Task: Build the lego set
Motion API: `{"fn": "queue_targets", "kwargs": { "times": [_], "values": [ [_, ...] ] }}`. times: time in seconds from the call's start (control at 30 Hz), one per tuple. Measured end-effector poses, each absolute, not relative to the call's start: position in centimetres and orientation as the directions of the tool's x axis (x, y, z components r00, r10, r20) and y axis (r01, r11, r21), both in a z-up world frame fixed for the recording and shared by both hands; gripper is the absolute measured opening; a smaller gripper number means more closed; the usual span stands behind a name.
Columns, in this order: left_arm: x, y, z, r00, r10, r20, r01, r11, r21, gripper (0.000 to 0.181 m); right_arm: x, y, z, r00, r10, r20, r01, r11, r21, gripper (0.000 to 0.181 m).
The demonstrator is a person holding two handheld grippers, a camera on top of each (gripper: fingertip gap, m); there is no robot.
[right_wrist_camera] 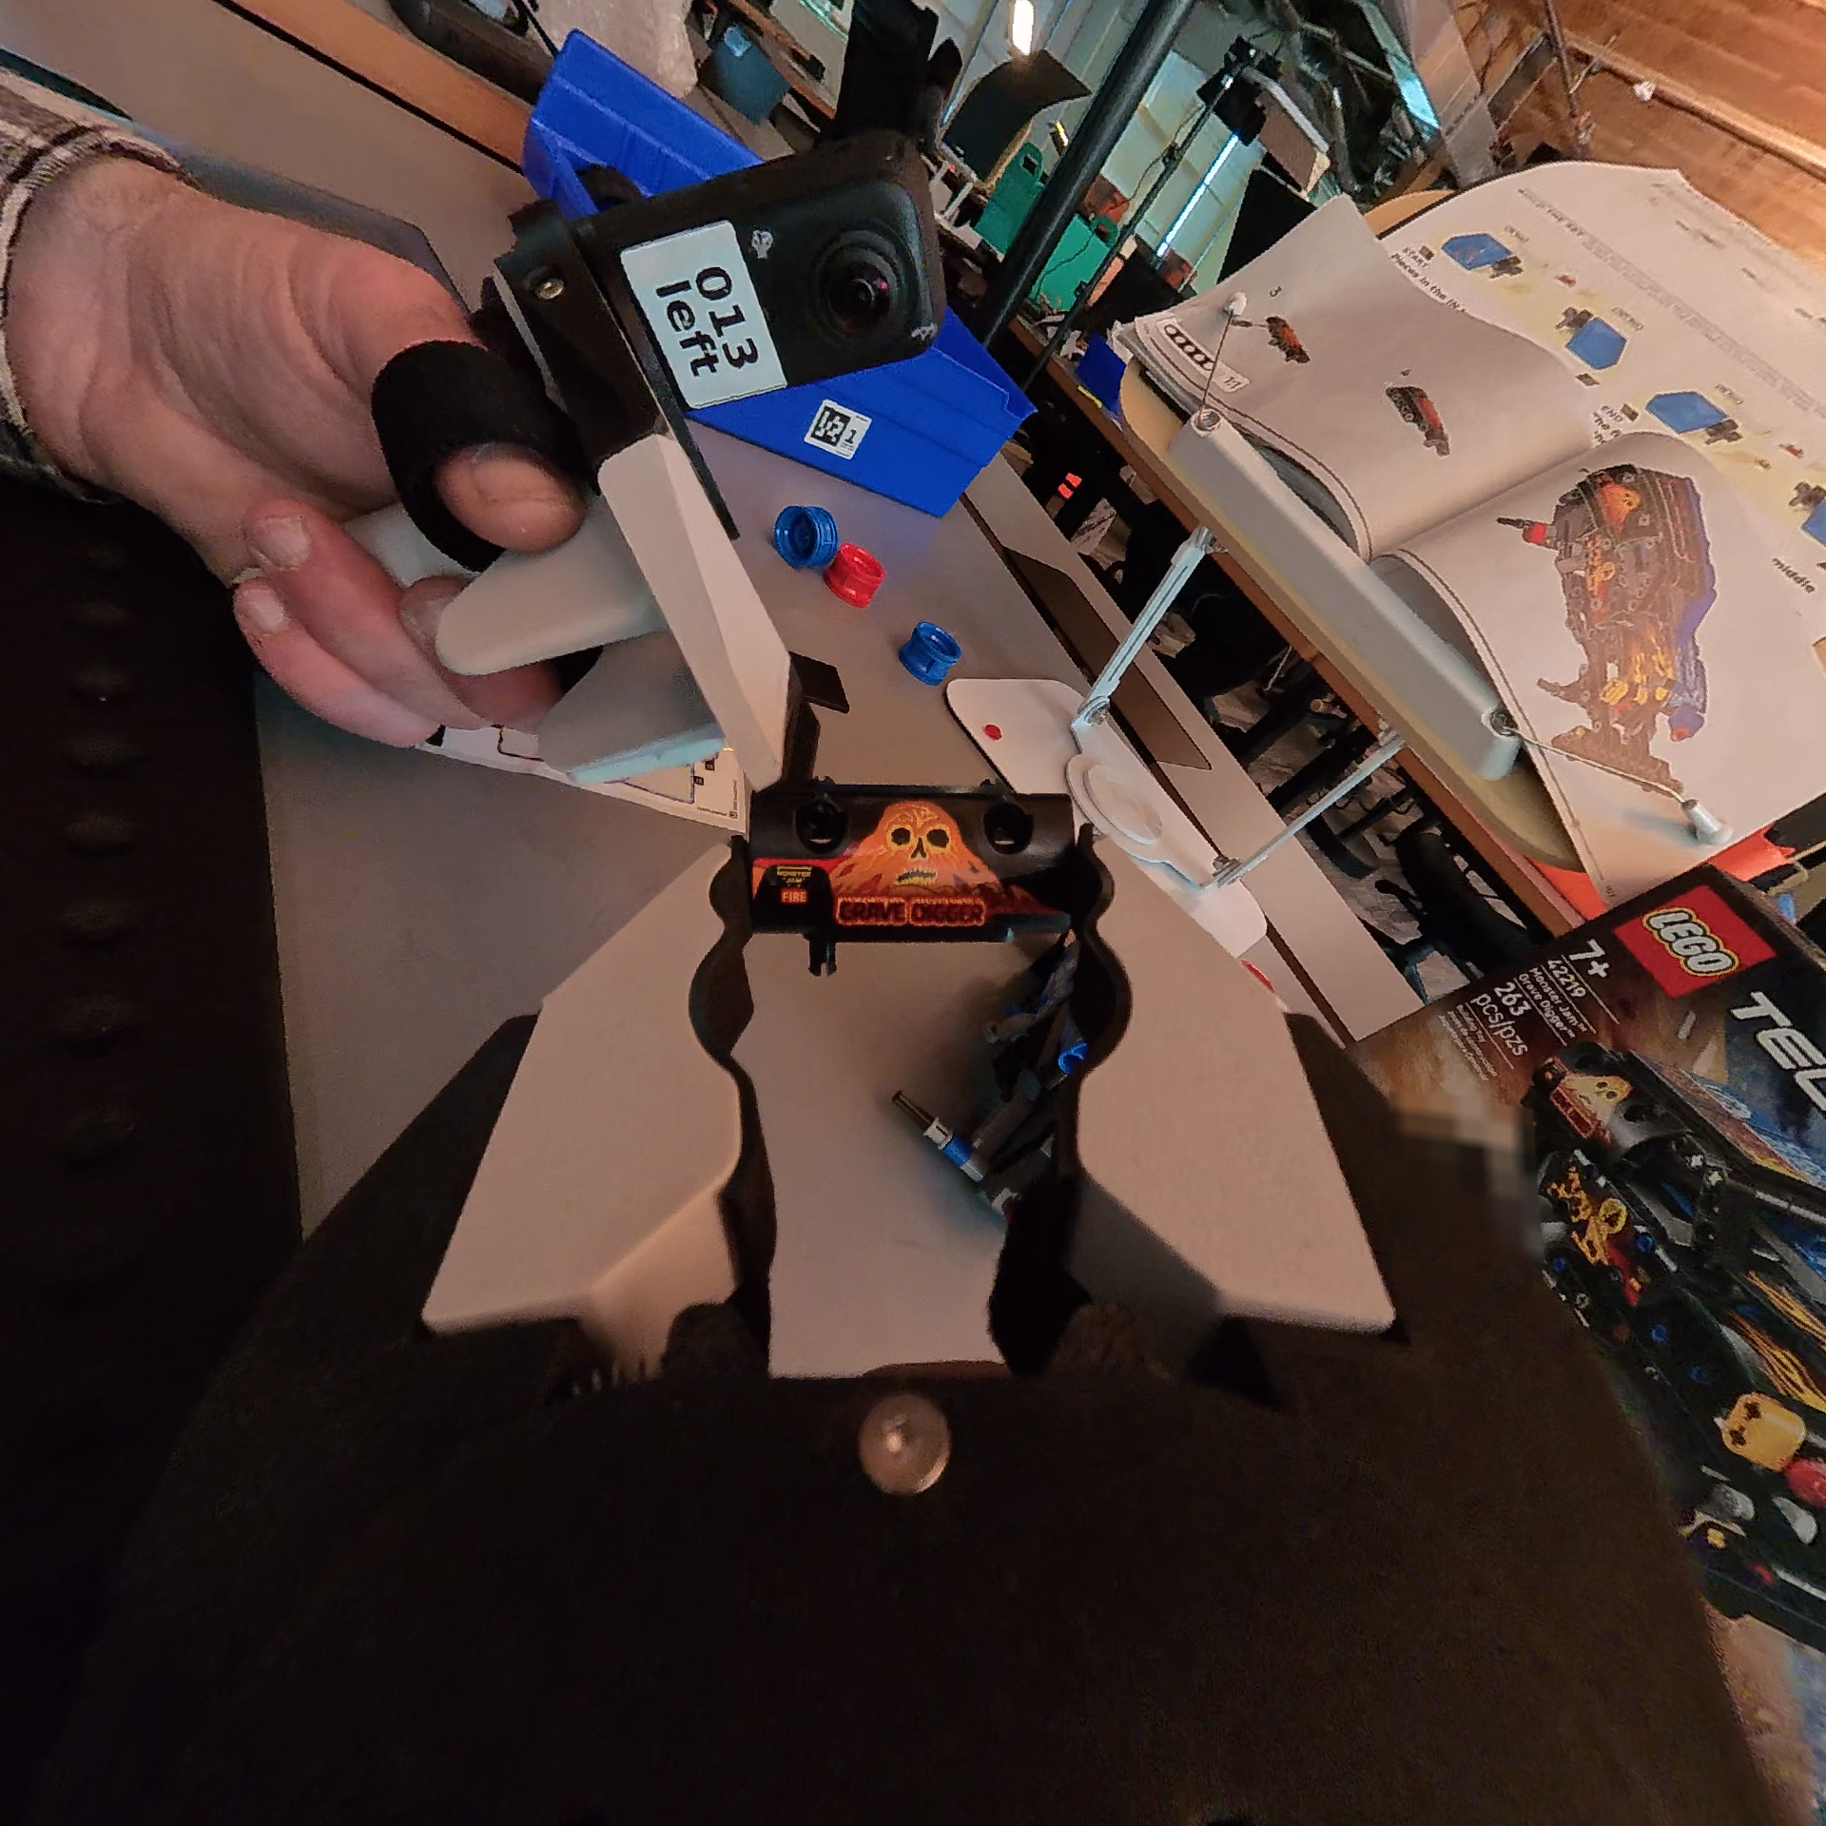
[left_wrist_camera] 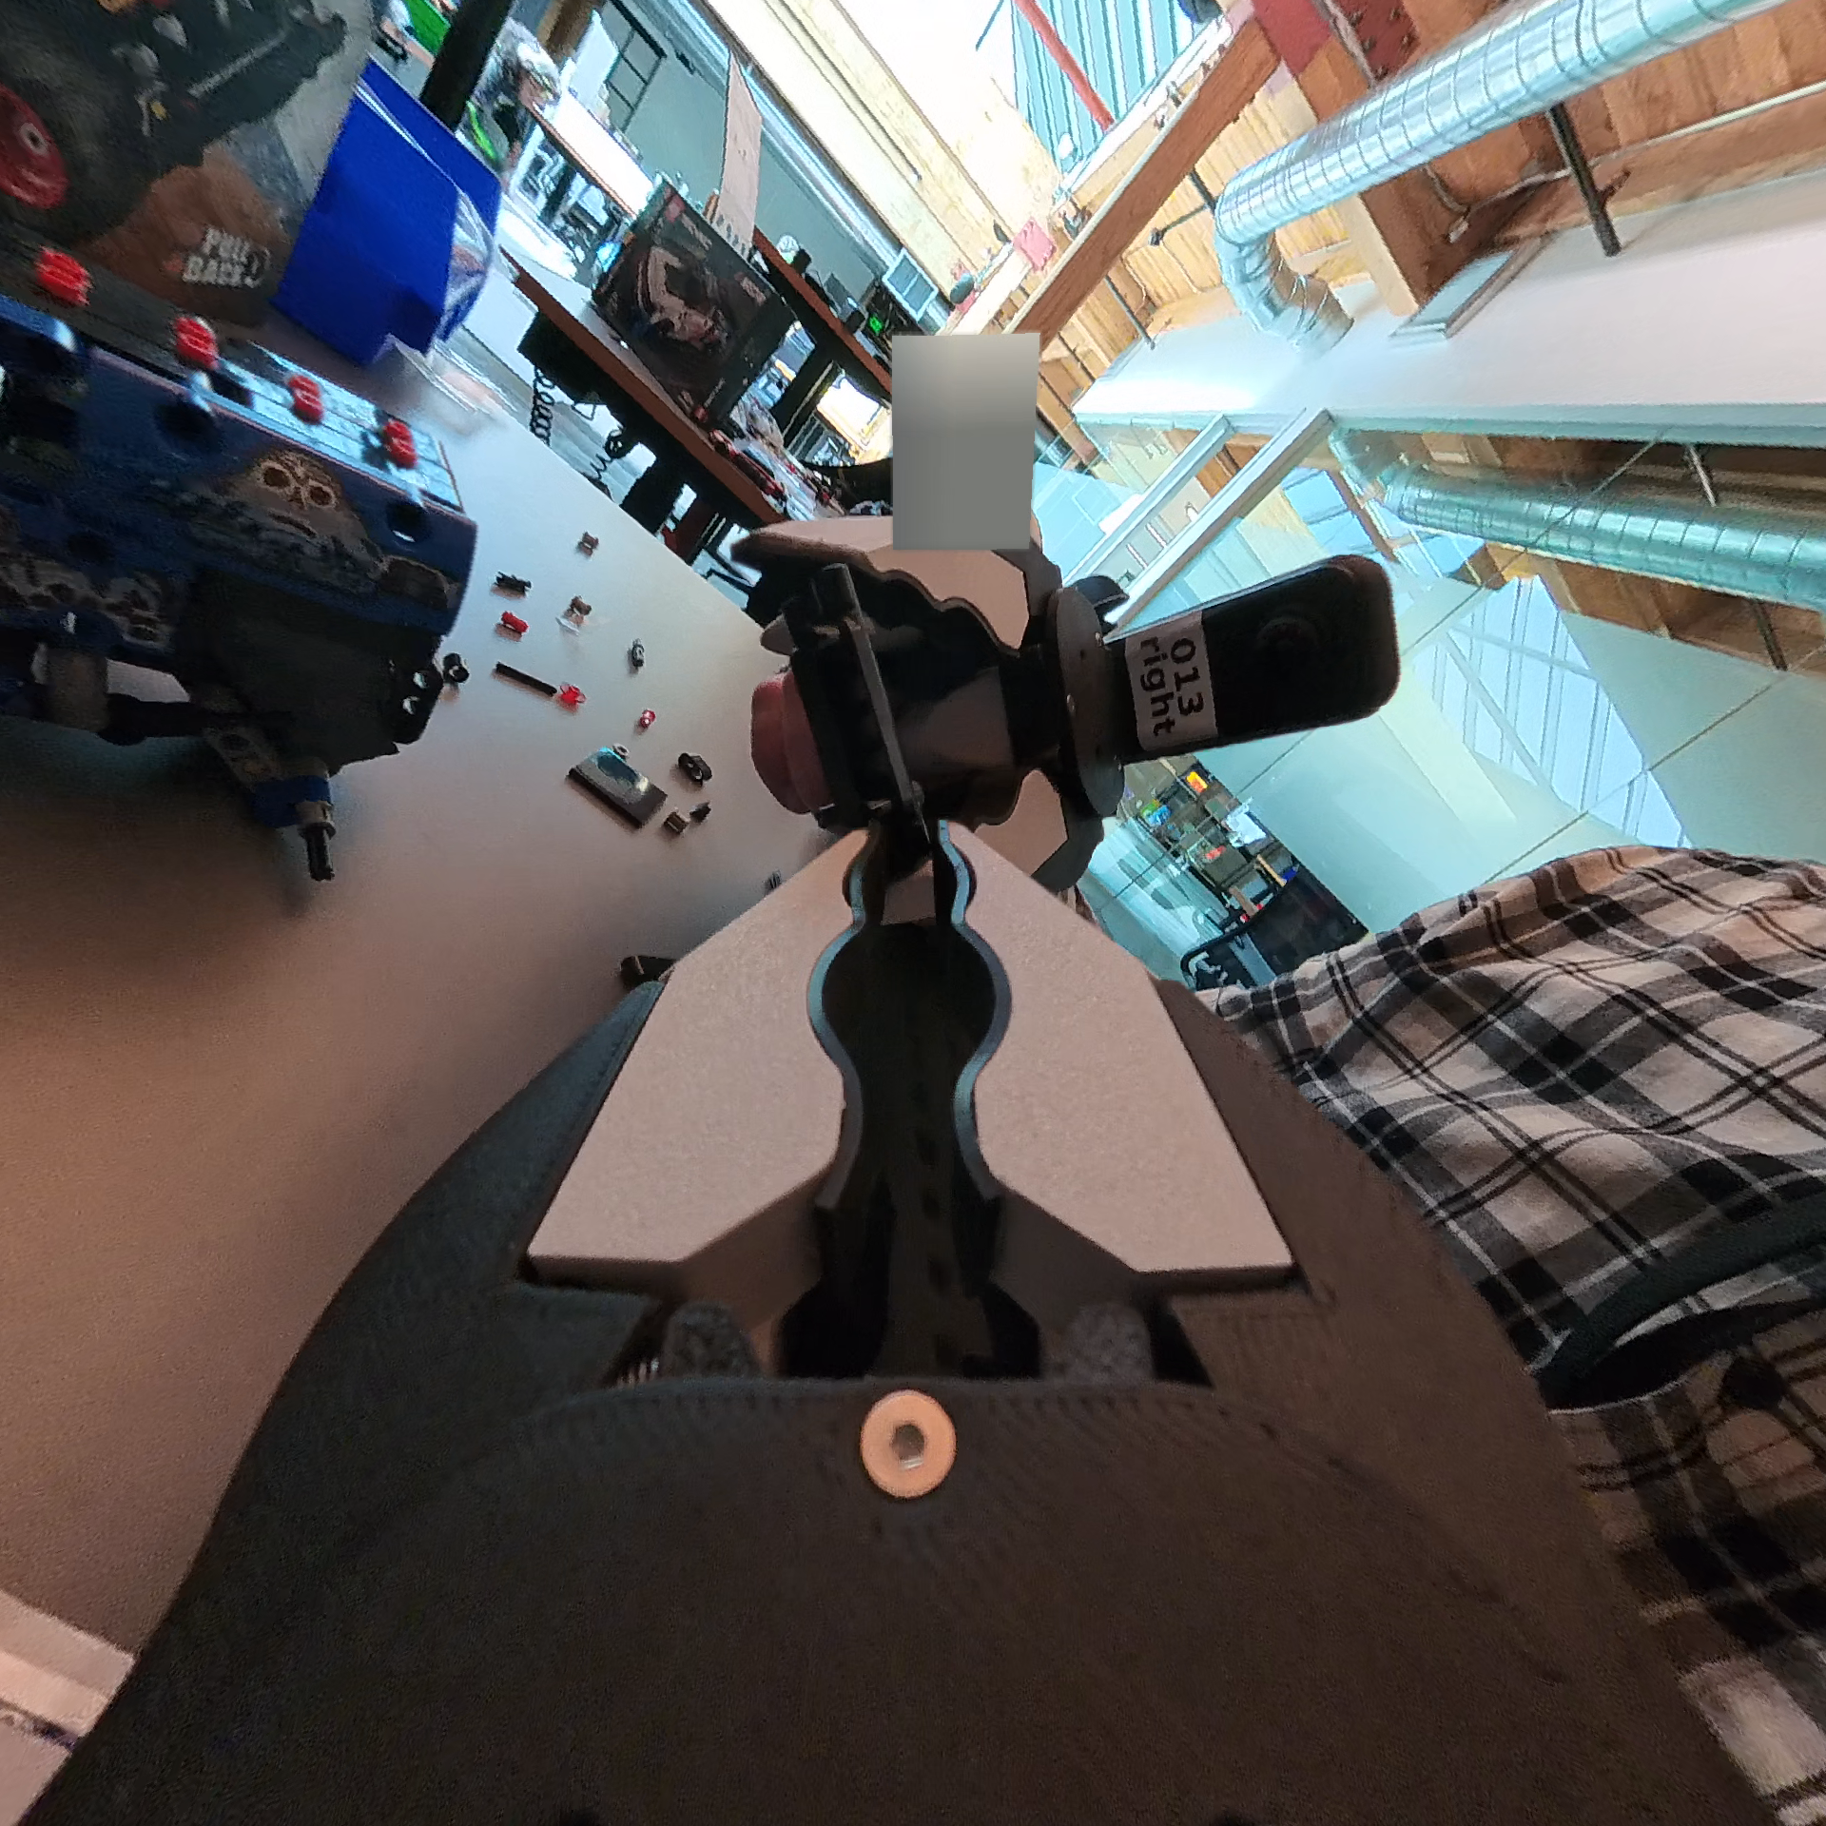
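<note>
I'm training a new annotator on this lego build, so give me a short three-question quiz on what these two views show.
1. True or false: the right gripper is empty.
2. Where is the instruction booklet? A) flat on the table B) open on a stand C) rolled up on the floor
3. How many small wheel hubs lie on the table beyond the grippers?

Key: 1 false, it grips the black skull panel. 2 B. 3 three: two blue hubs and one red hub.
</note>
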State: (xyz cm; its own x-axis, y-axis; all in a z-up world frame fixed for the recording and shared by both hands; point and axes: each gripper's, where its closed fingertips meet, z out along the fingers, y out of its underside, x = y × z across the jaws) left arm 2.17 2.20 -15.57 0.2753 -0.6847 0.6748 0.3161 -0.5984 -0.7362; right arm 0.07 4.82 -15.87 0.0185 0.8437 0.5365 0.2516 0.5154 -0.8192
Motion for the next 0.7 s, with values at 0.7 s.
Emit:
{"fn": "queue_targets", "kwargs": {
  "times": [0.7],
  "values": [
    [2.0,2.28,-15.3,0.237,-0.678,0.696,0.346,-0.61,-0.712,0.005,-0.01,4.95,-15.81,0.026,0.861,0.508,0.24,0.488,-0.839,0.064]
  ]
}}
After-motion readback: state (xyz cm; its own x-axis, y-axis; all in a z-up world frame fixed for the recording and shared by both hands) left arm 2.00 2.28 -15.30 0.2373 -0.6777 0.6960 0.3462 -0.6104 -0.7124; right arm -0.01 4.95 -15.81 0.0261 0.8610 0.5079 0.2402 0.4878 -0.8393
